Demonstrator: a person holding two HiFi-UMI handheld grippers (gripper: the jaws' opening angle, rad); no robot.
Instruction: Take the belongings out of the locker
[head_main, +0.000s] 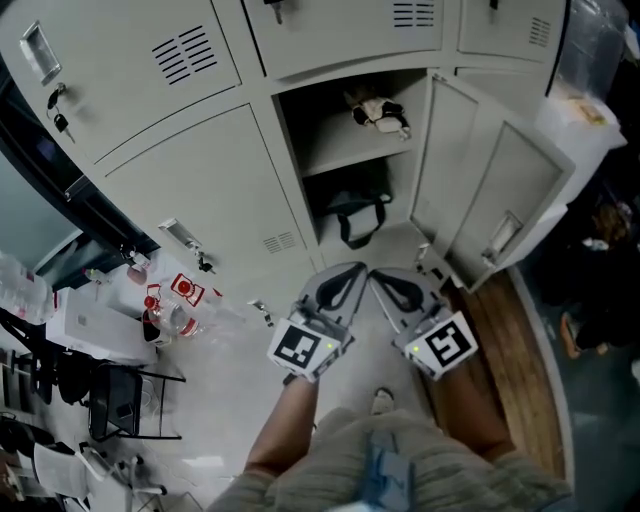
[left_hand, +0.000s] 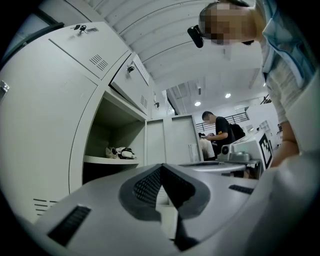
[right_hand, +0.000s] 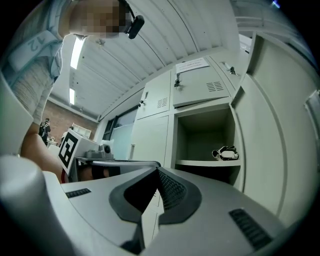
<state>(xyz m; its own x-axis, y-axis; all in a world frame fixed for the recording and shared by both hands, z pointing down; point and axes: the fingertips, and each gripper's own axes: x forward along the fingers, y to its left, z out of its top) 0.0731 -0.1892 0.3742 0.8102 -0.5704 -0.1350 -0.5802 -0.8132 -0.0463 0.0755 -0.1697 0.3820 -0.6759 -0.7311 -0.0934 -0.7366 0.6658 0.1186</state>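
An open locker (head_main: 300, 135) has a shelf that carries a small white-and-black bundle (head_main: 380, 113), which also shows as the bundle (left_hand: 119, 152) and the bundle (right_hand: 226, 153) in the two gripper views. Below the shelf sits a dark bag with handles (head_main: 355, 213). The locker door (head_main: 497, 190) stands swung out to the right. My left gripper (head_main: 352, 270) and right gripper (head_main: 376, 277) are side by side in front of the lower compartment, short of the bag. Left gripper (left_hand: 161, 168) and right gripper (right_hand: 156, 170) are both shut, with nothing held.
Closed lockers with keys (head_main: 58, 110) surround the open one. A cluttered table with bottles (head_main: 165, 305) and a chair (head_main: 115, 400) are at the left. A wooden floor strip (head_main: 510, 350) runs on the right. A person in black (left_hand: 218, 131) stands farther back.
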